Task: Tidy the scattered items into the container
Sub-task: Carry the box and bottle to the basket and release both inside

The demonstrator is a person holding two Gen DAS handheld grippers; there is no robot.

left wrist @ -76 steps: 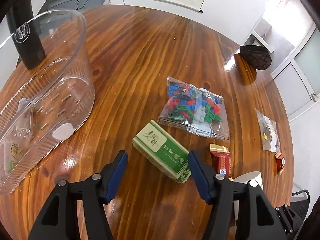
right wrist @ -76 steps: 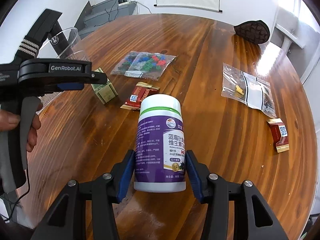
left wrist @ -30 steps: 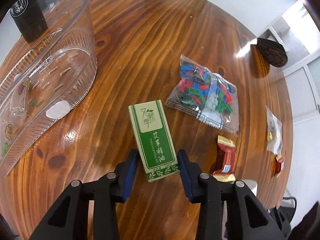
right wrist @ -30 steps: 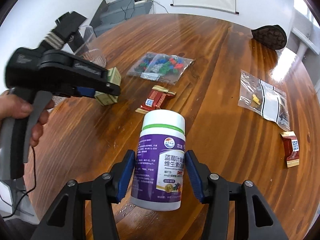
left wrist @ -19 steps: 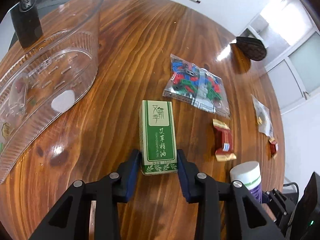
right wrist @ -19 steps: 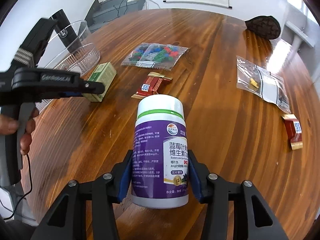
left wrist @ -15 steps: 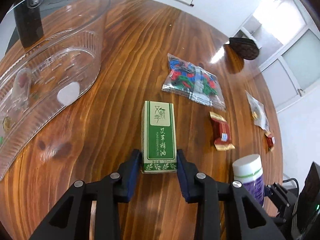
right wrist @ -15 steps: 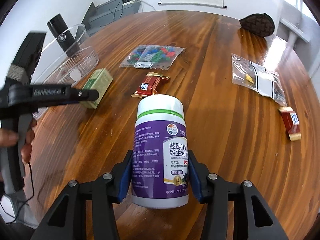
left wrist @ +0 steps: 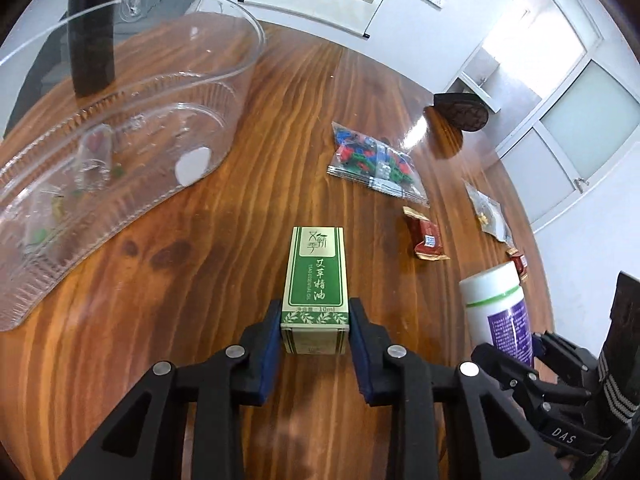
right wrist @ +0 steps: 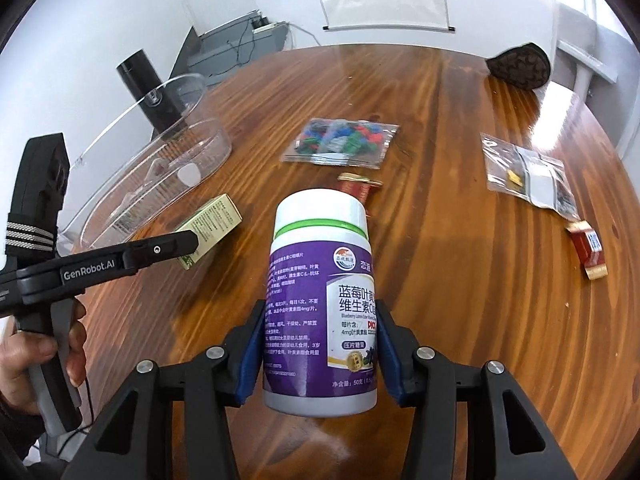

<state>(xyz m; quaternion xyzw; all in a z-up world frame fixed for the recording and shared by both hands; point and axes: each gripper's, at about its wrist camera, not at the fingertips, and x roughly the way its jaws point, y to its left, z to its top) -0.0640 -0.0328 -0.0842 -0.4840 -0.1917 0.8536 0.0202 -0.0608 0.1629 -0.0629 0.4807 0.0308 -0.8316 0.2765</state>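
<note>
My left gripper [left wrist: 315, 340] is shut on a green essential-oil box [left wrist: 316, 280] and holds it above the wooden table, right of the clear plastic container [left wrist: 132, 128]. The box [right wrist: 210, 228] and container [right wrist: 160, 176] also show in the right wrist view. My right gripper [right wrist: 318, 356] is shut on a white bottle with a purple label [right wrist: 320, 300], held upright over the table; the bottle shows in the left wrist view [left wrist: 498, 304]. The container holds a few small items.
On the table lie a bag of coloured bricks [left wrist: 372, 164] [right wrist: 340, 140], a red snack packet [left wrist: 426, 234], a clear bag with small parts [right wrist: 528, 172], another red packet [right wrist: 588, 248] and a dark pouch [right wrist: 518, 66]. A black cylinder [right wrist: 150, 88] stands behind the container.
My left gripper closed on the green box, lifted it and brought it level, pointing toward the far side. My right gripper kept hold of the bottle and shifted slightly.
</note>
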